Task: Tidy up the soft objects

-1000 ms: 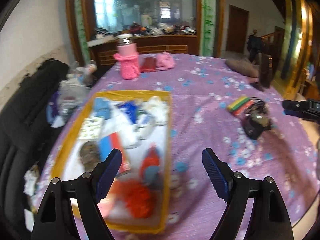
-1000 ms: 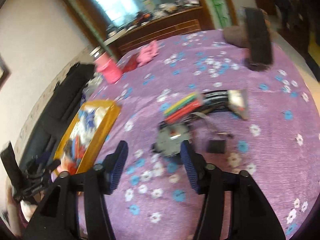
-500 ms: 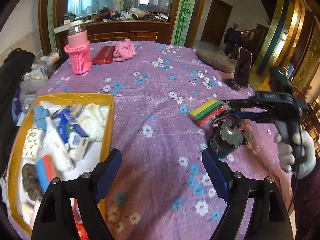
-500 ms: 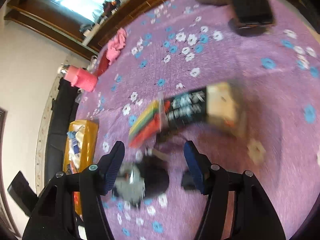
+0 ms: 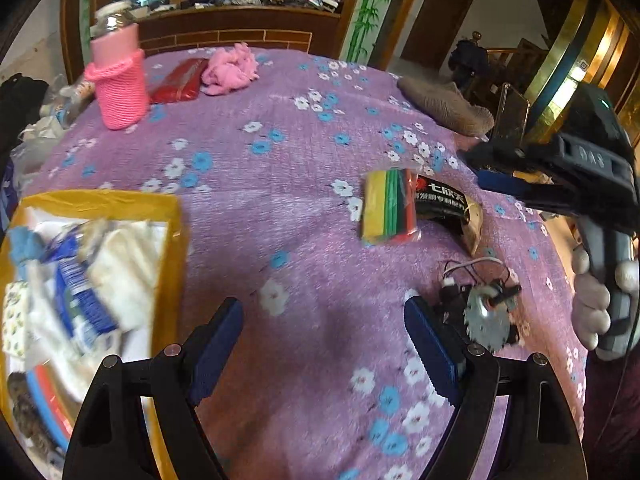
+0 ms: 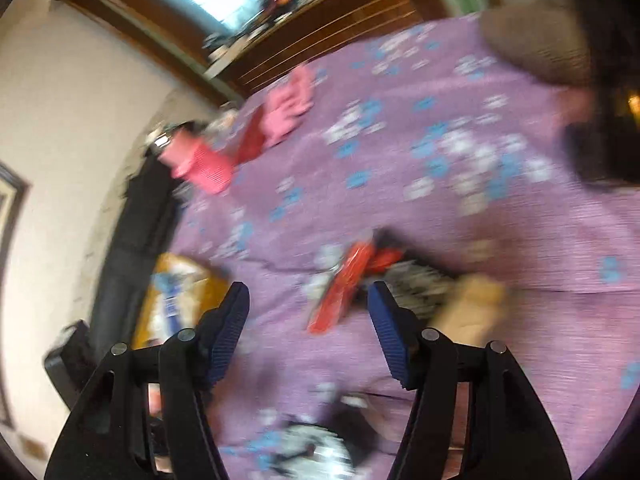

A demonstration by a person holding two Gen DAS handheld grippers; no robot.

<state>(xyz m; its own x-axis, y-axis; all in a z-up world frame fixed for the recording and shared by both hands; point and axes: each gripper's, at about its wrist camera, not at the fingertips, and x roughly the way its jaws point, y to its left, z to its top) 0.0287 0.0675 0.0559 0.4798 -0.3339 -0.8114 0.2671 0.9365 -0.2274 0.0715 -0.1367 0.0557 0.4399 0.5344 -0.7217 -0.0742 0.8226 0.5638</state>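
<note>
left tool angled down, empty

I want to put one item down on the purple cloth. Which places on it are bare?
Bare: the middle stretch between the yellow tray and the striped packet, and the cloth between the pink bottle and the brown cushion. Crowded: around the packet, black pouch and small motor.

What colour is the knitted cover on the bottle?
Pink: the knitted bottle cover shows best in the left wrist view.
</note>
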